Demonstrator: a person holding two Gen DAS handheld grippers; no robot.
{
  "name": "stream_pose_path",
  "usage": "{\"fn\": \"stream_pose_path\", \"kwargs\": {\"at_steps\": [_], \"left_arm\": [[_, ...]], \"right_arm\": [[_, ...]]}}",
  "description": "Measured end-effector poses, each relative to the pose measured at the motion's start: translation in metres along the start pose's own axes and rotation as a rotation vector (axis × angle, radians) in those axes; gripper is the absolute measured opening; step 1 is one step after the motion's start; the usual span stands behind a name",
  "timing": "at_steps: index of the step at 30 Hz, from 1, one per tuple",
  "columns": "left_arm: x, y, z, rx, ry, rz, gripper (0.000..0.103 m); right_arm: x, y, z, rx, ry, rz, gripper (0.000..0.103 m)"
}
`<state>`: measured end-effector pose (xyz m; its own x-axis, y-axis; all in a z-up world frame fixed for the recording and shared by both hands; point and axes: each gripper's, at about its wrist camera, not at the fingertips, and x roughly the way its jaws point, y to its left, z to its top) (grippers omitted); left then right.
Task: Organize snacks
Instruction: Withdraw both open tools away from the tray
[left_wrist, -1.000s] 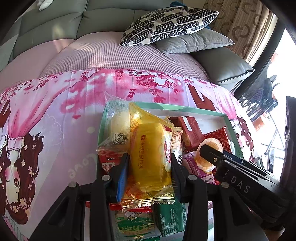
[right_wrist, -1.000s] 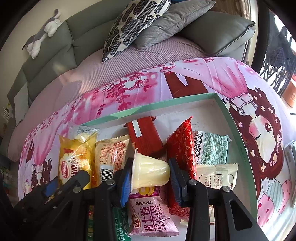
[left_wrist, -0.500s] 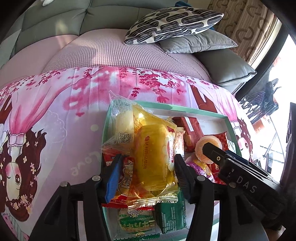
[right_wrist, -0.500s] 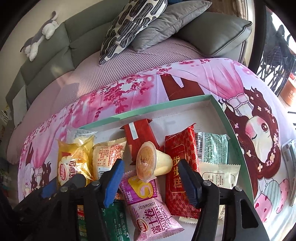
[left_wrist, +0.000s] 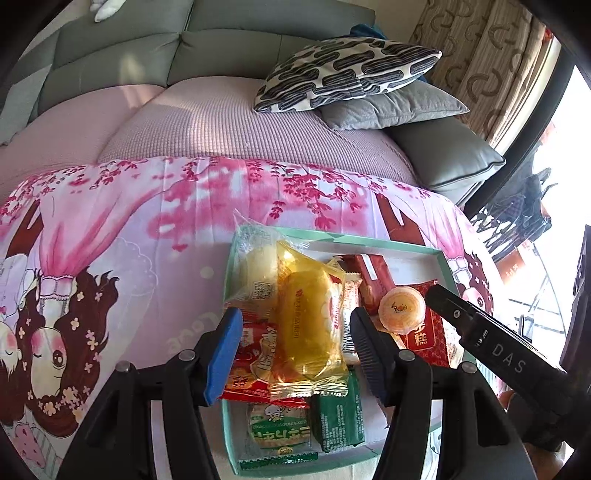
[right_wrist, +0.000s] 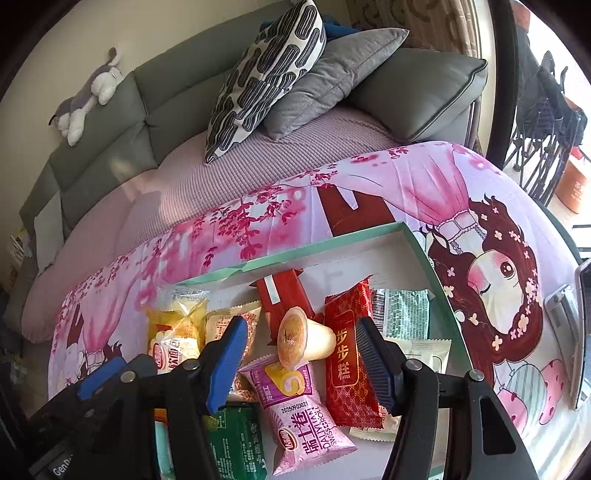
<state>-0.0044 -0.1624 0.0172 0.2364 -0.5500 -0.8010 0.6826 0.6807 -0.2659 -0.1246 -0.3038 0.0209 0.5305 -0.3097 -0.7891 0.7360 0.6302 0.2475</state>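
Both my claws, left (left_wrist: 295, 354) and right (right_wrist: 299, 365), had just spread, empty; the jelly cup (right_wrist: 304, 339) between (tipped over) could roll off the pile.

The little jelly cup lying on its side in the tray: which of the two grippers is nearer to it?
Right. The jelly cup lies between the right gripper's open jaws, untouched. The left gripper straddles the yellow bread packet, beside the cup.

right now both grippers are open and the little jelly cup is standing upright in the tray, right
Not quite. The jelly cup is tipped on its side, its foil lid facing the camera, leaning on the pink swiss roll pack, as the right wrist view shows. The rest holds: the left gripper and right gripper are open, and the cup is in the tray.
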Motion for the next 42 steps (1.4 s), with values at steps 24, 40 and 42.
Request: {"fn": "stream_pose_path", "kwargs": {"at_steps": [24, 40, 42], "left_arm": [[0.007, 0.049, 0.001, -0.072, -0.035, 0.346, 0.098], [0.011, 0.035, 0.003, 0.021, -0.049, 0.463, 0.098], [0.01, 0.033, 0.003, 0.024, -0.046, 0.452, 0.098]], "right_arm": [[0.018, 0.011, -0.01, -0.082, 0.032, -0.033, 0.103], [0.018, 0.009, -0.01, -0.077, 0.021, -0.055, 0.103], [0.018, 0.008, -0.009, -0.074, 0.021, -0.054, 0.103]]}}
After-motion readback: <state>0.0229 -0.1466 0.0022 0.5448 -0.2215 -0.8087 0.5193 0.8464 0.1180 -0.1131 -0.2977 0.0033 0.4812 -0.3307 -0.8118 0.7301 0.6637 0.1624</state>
